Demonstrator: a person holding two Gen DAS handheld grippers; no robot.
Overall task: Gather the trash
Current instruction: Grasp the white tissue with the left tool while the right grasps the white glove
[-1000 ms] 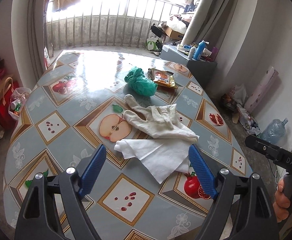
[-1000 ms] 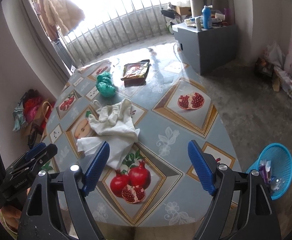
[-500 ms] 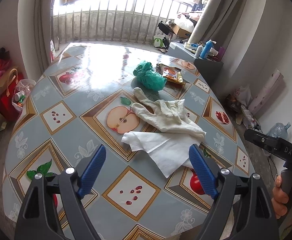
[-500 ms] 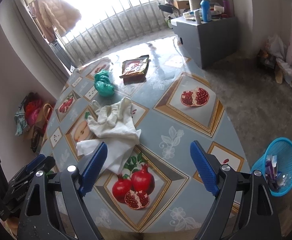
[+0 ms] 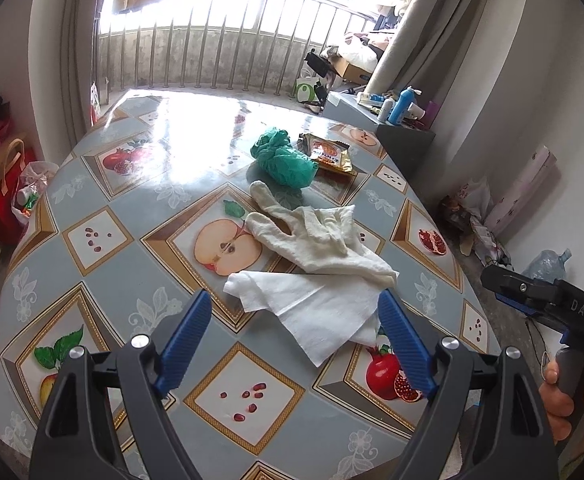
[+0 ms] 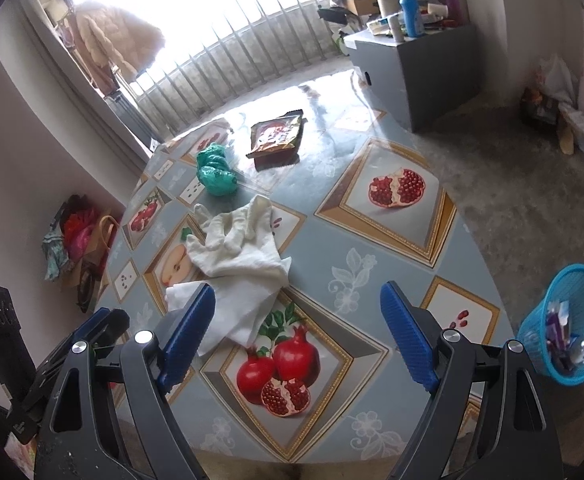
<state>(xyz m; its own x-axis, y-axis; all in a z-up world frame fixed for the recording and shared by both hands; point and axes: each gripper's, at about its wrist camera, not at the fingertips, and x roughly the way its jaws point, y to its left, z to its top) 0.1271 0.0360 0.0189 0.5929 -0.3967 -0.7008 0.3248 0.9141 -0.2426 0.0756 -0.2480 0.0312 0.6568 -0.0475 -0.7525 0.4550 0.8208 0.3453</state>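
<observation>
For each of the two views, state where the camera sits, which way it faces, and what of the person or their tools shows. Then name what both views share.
Left wrist: on the left gripper, facing down across the table toward the window; the right gripper and a hand show.
Right wrist: on the right gripper, facing the table's edge and blue basket.
Shared: white cloth, tissue, green bag, snack wrapper.

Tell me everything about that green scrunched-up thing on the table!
The green bag looks like thin, crinkly plastic, crumpled into a lumpy ball. It lies on the far part of the table, loose and unheld. The snack wrapper sits right beside it, perhaps touching. The white glove lies nearer, with a fingertip pointing toward it.
</observation>
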